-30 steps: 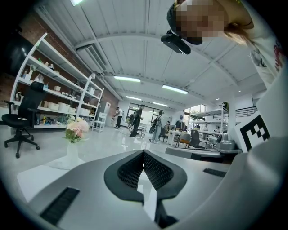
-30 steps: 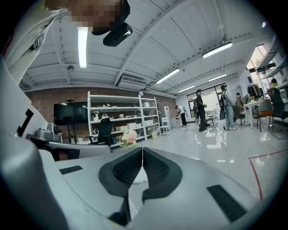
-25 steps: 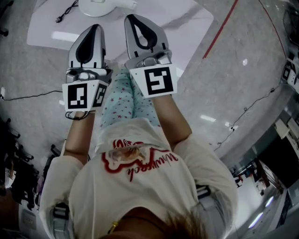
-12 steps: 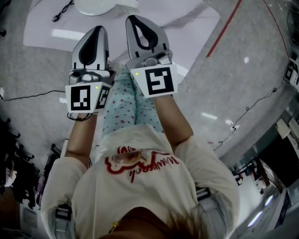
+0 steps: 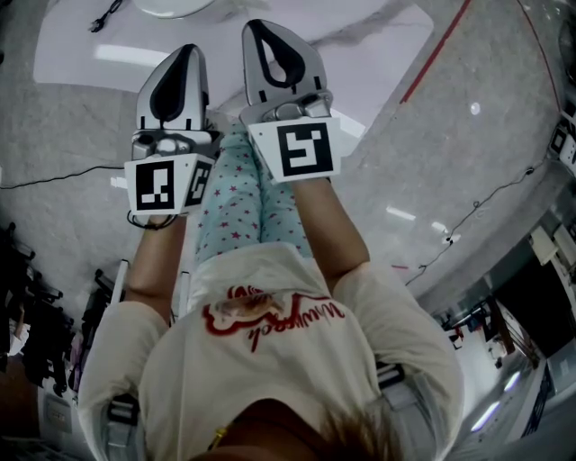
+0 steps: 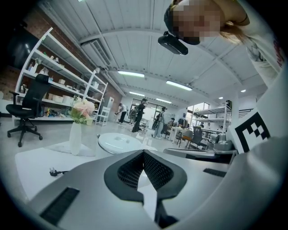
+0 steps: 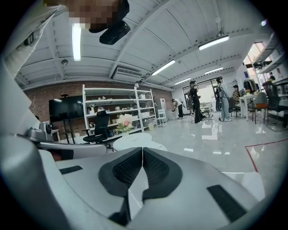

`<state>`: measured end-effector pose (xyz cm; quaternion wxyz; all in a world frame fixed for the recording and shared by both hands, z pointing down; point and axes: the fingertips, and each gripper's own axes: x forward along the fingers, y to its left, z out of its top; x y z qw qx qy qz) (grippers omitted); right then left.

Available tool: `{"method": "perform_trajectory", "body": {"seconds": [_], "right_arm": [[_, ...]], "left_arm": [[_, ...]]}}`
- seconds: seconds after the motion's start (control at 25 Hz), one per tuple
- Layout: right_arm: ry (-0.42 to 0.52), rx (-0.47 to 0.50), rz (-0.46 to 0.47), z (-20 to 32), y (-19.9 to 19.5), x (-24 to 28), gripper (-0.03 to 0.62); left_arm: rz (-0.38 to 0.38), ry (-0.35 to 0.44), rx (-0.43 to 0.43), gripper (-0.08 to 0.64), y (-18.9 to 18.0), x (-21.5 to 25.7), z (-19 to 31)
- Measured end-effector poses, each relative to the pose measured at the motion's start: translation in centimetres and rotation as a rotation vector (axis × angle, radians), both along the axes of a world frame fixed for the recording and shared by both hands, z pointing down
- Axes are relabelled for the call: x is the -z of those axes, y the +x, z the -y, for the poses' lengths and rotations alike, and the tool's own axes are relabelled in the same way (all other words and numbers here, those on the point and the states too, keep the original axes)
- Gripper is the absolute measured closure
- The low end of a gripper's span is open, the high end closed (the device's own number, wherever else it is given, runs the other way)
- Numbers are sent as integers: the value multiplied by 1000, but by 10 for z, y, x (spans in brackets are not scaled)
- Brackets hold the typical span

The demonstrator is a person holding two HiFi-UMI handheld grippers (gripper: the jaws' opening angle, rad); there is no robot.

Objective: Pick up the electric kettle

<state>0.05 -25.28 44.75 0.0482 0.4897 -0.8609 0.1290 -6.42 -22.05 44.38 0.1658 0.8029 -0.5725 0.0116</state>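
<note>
Nearest the head camera, a person in a cream printed shirt (image 5: 270, 360) and pale star-patterned trousers (image 5: 238, 198) holds the grey left gripper (image 5: 178, 50) and grey right gripper (image 5: 263, 27) side by side over the near edge of a white marble-patterned table (image 5: 360, 54). Each gripper's jaws are closed tip to tip with nothing between them. Beyond both tips, well apart from them, the white round-topped electric kettle (image 6: 119, 143) stands on the table, with a black plug (image 6: 53, 172) and a white vase of pink flowers (image 6: 75, 137) to its left.
</note>
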Motion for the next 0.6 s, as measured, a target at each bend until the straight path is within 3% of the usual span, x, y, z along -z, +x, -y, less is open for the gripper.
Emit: {"method": "perform_trajectory", "body": {"seconds": [0.6], "right_arm": [[-4,-25,-33,2,-3,-24,577]], "left_arm": [[3,-5,15,561,-4,-17,5]]}}
